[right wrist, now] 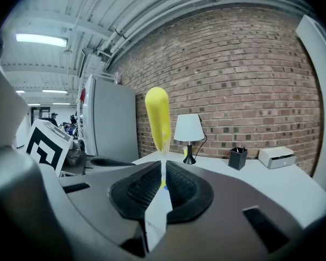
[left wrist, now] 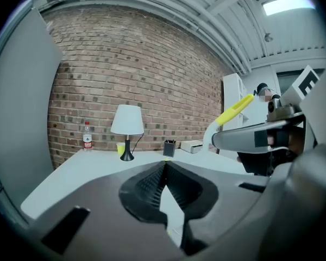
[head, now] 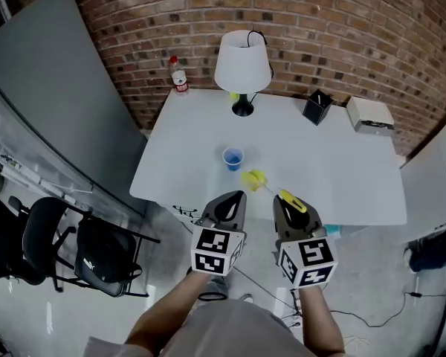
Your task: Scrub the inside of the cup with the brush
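A brick wall (head: 320, 21) is seen across the back of the scene, and a large grey panel (head: 52, 88) is leaned along its left side. A white table (head: 327, 177) is set against the wall. A black chair (head: 52, 244) is stood on the pale floor to the left of the table, well apart from it.

A lamp (head: 243, 62) with a white shade is placed at the far edge of the table. To its right a white box (head: 369, 114) and a black holder (head: 317, 107) are set close to the wall, and a bottle (head: 179, 75) with a red cap is stood at the far left corner.

The left gripper (head: 236, 196) and the right gripper (head: 281, 199) are held side by side at the near edge of the table, both pointed toward the wall. The jaws of the left gripper are pressed together, pad against pad, and nothing is caught between them. The jaws of the right gripper are closed narrowly on the thin white stem of the brush (head: 255, 178); in the right gripper view its yellow end is seen rising just ahead of the pads. From the head view the yellow head of the brush is held over the table, just beside the cup (head: 233, 158) on its near right.

The blue cup is stood upright on the table in front of the lamp, its mouth open upward, and it is touched by neither gripper.
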Demonstrator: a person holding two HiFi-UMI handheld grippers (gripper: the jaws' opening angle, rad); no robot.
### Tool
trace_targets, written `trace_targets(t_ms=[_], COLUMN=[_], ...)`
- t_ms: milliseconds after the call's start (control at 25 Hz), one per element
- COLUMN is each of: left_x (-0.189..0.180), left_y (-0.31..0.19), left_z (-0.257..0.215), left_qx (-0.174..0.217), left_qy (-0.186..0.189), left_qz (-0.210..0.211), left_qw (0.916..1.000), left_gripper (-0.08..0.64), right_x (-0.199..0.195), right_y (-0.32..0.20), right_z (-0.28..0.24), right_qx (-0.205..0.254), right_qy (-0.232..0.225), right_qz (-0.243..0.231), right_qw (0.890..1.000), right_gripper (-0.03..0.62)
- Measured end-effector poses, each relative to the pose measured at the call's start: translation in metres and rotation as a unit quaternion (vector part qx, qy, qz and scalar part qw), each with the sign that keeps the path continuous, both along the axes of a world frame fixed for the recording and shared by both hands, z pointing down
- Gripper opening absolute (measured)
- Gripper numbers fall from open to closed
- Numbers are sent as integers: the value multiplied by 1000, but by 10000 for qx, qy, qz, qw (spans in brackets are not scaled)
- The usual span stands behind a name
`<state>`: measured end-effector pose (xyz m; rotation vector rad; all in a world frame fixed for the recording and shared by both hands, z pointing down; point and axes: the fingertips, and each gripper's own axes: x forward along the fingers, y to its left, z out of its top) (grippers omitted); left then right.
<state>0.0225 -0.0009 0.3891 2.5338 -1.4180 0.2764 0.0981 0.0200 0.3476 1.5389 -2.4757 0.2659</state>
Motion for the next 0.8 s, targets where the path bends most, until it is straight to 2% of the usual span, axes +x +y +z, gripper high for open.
trace_targets(t_ms=[160, 800], left_x=[5, 33], left_y=[19, 54], left_z=[2, -2], left_qx=[-91, -136], left_qy=[-12, -106], left_qz=[-85, 105], left_qw=[9999, 9998], left_gripper=[6, 6], right_x=[2, 15], right_y=[15, 46], right_z=[7, 15], right_qx=[-32, -15], right_qy=[59, 193], right_qz=[-23, -7], right_qw=[10000, 9998], right_gripper=[25, 25])
